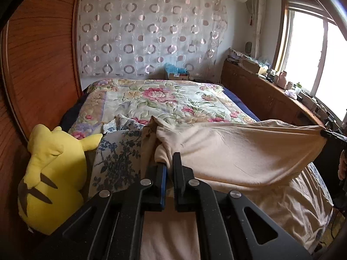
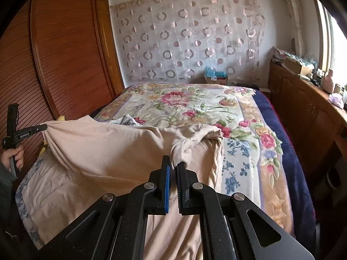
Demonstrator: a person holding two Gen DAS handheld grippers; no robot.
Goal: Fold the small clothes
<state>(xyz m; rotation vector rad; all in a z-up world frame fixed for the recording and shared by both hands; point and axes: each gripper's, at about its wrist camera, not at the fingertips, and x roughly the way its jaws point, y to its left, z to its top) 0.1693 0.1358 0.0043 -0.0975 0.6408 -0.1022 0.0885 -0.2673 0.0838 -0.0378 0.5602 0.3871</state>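
A beige garment (image 1: 234, 151) hangs stretched between my two grippers above the near end of the bed; it also shows in the right wrist view (image 2: 112, 149). My left gripper (image 1: 168, 162) is shut on one edge of it, bunched between the pads. My right gripper (image 2: 173, 163) is shut on the other edge, a ribbed hem. Each gripper shows in the other's view: the right one at the far right (image 1: 325, 133), the left one at the far left (image 2: 42, 127). The garment's lower part drapes down under both grippers.
A floral quilt (image 2: 195, 106) covers the bed. A blue-and-white floral cloth (image 1: 117, 158) lies at the near left beside a yellow plush toy (image 1: 52, 173). A wooden wardrobe (image 2: 65, 54) stands left. A cluttered wooden cabinet (image 1: 266, 95) runs under the window at right.
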